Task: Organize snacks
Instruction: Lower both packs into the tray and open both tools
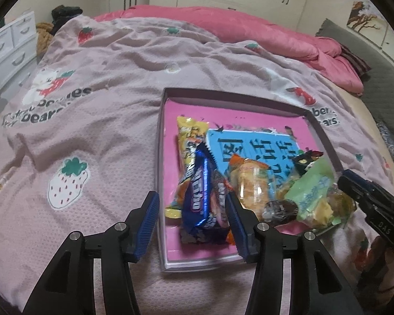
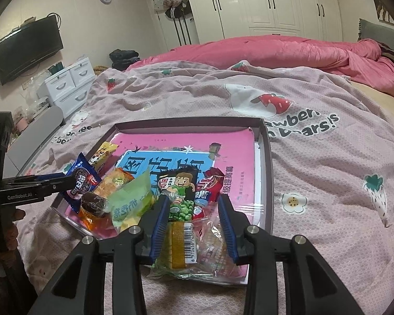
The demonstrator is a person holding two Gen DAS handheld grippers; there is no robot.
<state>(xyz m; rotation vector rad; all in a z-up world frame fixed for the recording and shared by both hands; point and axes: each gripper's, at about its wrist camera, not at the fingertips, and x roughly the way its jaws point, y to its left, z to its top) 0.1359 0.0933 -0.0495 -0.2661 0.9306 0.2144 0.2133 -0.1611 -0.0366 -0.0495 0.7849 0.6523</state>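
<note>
- Nothing but printed pink bedding point(image 1: 113, 136) lay around the tray point(image 1: 233, 95); no snack showed outside it.
- All visible snacks sat inside, piled loosely at its near end, so gathering looked done and tidying remained.
- Spread apart, the left gripper point(image 1: 193, 223) straddled the blue biscuit pack point(image 1: 197, 197), pads off it.
- Part-spread, the right gripper point(image 2: 194, 225) straddled the clear barcode packet point(image 2: 189, 246) without pinching.

The wide pale pink bedspread point(image 1: 113, 99) has a print of strawberries, white bears and dark letters. The shallow box point(image 1: 159, 157) holds a pink book with a blue panel point(image 1: 252, 149). The crumpled quilt point(image 2: 289, 52) is deep pink.
</note>
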